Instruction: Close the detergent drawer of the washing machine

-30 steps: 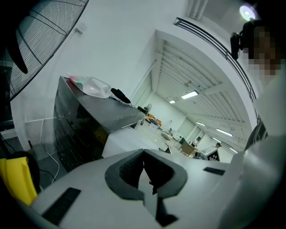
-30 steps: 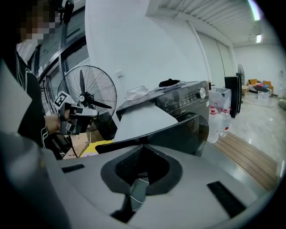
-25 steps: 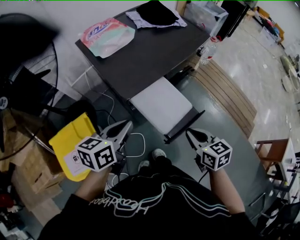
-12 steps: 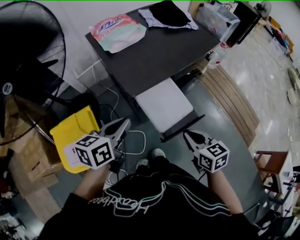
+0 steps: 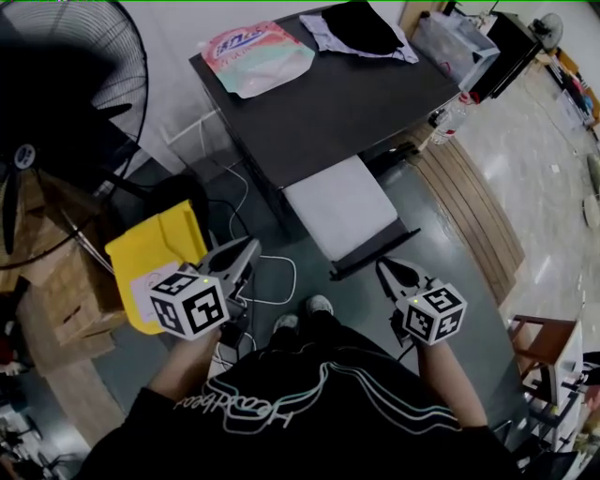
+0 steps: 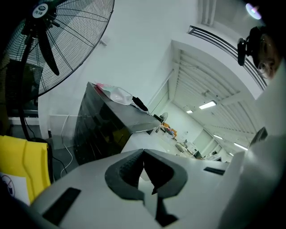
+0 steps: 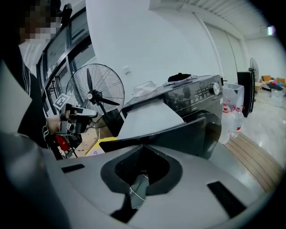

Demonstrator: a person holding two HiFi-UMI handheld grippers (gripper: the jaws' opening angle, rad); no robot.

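We hold two grippers low in front of us. The left gripper (image 5: 247, 251) has its two fingers (image 6: 123, 169) pressed tip to tip with nothing between them. The right gripper (image 5: 384, 267) likewise has both dark, ribbed fingers (image 7: 166, 172) closed together and empty. Each carries one cube of black-and-white square markers.

One washing machine (image 5: 347, 103) stands ahead of both grippers, well apart from them. It is a dark grey box with a flat, matt top and a round knob on its control strip. One flat white panel (image 5: 342, 211) with a dark rim juts from its front towards us. We cannot pick out the detergent drawer in any view.

On the machine's top we count three soft things. One is a glossy pink-and-green pouch (image 5: 258, 56), one a black garment (image 5: 361, 23), and one a pale cloth (image 5: 323, 37) under that garment.

To the left stand one large black wire-caged fan (image 5: 56, 103) and one yellow plastic container (image 5: 155, 253), beside brown cardboard boxes (image 5: 66, 300). One white cable (image 5: 277, 277) loops over the grey floor. A slatted wooden platform (image 5: 478, 216) lies to the machine's right.
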